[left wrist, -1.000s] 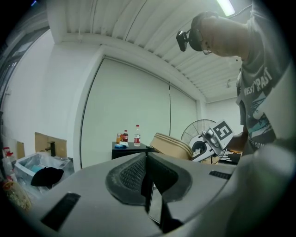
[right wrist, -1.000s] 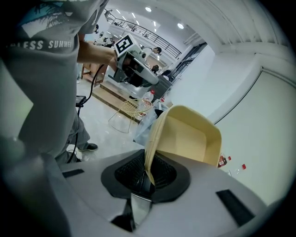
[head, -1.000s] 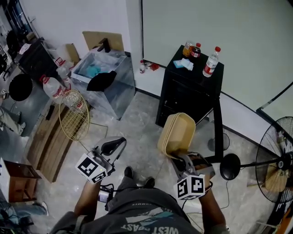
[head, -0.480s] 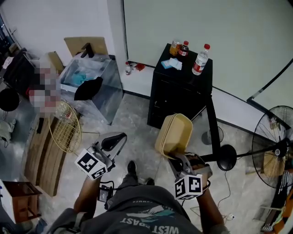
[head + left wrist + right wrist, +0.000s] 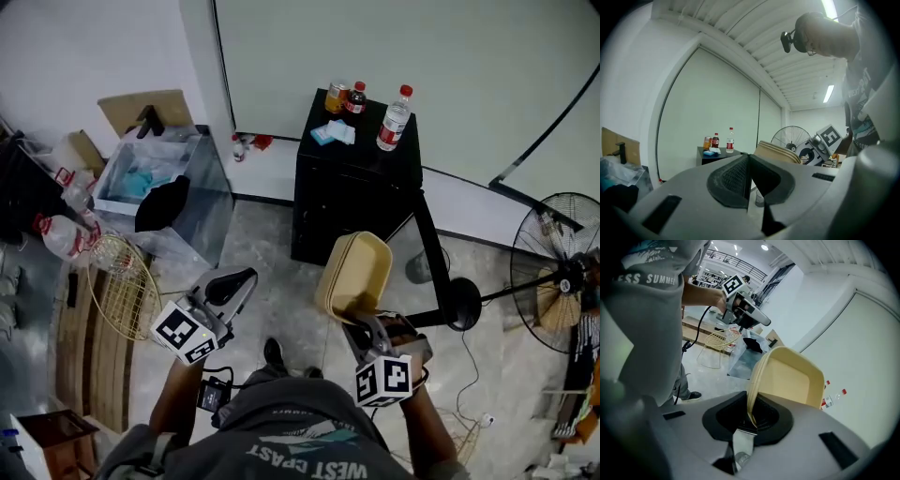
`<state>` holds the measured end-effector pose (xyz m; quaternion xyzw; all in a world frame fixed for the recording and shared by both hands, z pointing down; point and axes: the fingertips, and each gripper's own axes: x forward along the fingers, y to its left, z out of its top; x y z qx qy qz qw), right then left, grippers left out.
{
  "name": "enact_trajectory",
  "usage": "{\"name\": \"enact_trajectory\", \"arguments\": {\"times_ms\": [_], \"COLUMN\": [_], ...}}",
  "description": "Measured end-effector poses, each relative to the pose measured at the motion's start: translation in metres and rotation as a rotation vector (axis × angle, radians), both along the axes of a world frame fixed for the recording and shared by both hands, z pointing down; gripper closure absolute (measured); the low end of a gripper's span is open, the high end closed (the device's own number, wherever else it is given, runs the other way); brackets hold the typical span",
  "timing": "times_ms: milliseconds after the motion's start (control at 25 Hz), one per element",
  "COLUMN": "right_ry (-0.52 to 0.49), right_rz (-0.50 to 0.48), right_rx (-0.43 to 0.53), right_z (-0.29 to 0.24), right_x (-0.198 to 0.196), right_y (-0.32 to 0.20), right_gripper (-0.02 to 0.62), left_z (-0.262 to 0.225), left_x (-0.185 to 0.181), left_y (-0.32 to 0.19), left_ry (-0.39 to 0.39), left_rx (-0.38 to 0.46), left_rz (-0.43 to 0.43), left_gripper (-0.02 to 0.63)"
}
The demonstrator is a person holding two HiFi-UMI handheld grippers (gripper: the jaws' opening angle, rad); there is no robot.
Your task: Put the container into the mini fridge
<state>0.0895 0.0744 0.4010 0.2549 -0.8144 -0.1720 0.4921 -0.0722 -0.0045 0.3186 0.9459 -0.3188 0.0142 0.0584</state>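
shirt (image 5: 302,448): on my feed, a grey short-sleeved tee with white block lettering and a teal-and-white graphic across the chest.
left tongs (image 5: 242,279): pale grey shell, black ribbed pads.
right tongs (image 5: 364,330): same grey shell, black pad pockets.
marker cubes (image 5: 185,336): white faces with black square codes, one behind each tongs.
cable (image 5: 697,331): black, trailing back from the left tongs.
shoe (image 5: 273,354): I see one, dark, between the tongs.

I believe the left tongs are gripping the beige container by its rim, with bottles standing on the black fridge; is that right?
Not quite: the right tongs grip the container by its rim, as the right gripper view shows. The left tongs are shut on nothing. Bottles do stand on the fridge.
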Motion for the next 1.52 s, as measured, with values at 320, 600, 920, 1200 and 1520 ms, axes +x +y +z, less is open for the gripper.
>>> {"name": "enact_trajectory", "arguments": {"times_ms": [320,600,920,1200,1520], "right_ry": [0.019,0.046,0.077,0.099,0.12], "right_rz": [0.079,0.138,0.162,0.151,0.115], "right_rx": [-0.005,-0.004,-0.018,-0.018,0.004], "right_z": [0.004,0.01,0.026,0.057,0.105], "right_x": [-0.006,-0.009,-0.015,-0.008,0.004], "right_y": [-0.014,-0.029,-0.054,-0.086,-0.133], "right_gripper": [0.538,0.538,0.538,0.538,0.538], "left_z": [0.004,0.01,0.021,0.036,0.059], "left_x": [-0.001,0.003,0.0,0.003,0.005], "left_y": [-0.026,-0.047,-0.069,-0.086,-0.113], "left_ry": [0.01,0.029,0.057,0.057,0.045], "left_rx": [-0.007,-0.012,-0.045,-0.08,-0.114], "left_rz": [0.084,0.163,0.206,0.203,0.147], "left_gripper": [0.58,0.58,0.58,0.58,0.58]}}
